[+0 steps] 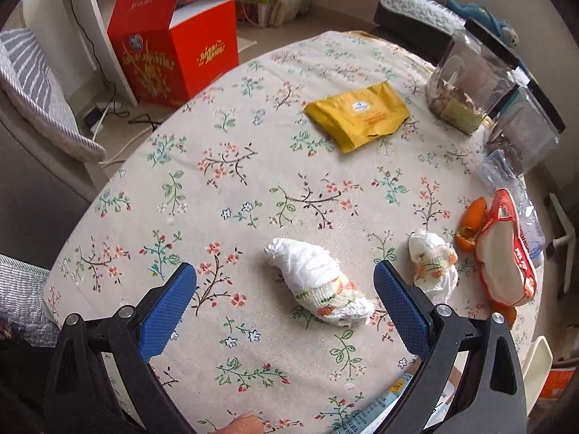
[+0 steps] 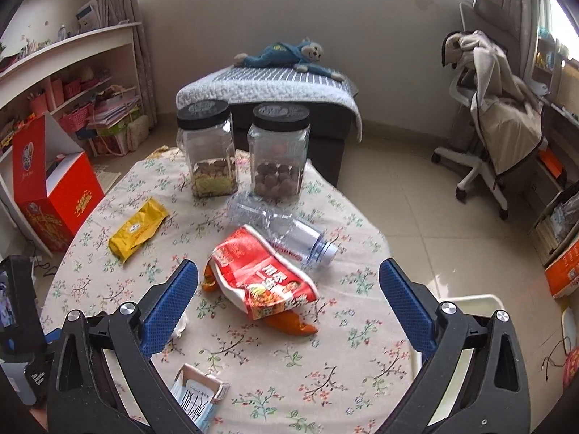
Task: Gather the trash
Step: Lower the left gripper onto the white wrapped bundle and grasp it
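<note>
Left gripper [image 1: 285,275]: jaws spread wide, empty, straddling the crumpled white flower-printed tissue [image 1: 318,282].
Tissue: mid-table, long axis slanting far-left to near-right.
Right gripper [image 2: 288,271]: gaping, empty, over the torn red snack bag [image 2: 262,275].

L gripper [image 1: 285,275] & R gripper [image 2: 288,271]: jaws spread wide, nothing held, both angled downward.

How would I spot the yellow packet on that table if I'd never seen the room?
Start at the round table with the floral cloth. Toward its far left, before the two clear black-lidded jars, lies a flat yellow foil snack packet. It lies alone on bare cloth, the only plain yellow item, unlike the crumpled red wrapper.
</note>
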The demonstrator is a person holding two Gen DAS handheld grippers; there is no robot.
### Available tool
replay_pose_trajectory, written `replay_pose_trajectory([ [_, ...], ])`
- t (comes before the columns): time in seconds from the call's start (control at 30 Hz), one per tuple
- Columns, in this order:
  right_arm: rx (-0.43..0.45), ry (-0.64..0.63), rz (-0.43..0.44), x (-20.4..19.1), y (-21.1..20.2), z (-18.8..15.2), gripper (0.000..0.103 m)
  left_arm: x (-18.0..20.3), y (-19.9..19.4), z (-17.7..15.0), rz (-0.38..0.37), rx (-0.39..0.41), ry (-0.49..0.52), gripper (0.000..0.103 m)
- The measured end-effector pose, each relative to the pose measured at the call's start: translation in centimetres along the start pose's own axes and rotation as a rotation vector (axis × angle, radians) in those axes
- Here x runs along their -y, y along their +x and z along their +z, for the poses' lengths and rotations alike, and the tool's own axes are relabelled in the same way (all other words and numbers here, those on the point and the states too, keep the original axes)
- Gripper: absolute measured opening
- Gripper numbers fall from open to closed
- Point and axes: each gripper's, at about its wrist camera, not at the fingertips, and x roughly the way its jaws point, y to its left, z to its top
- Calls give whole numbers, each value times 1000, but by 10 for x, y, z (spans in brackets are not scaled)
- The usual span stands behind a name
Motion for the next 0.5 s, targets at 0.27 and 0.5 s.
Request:
replay_pose_trajectory([
  [0.27, -251, 75, 93, -5, 47, -37, 96, 14, 29, -9, -21, -118, 43, 78],
  [0.5, -240, 61, 121, -16, 49, -28, 96, 24, 21, -11, -114, -102, 135, 46],
])
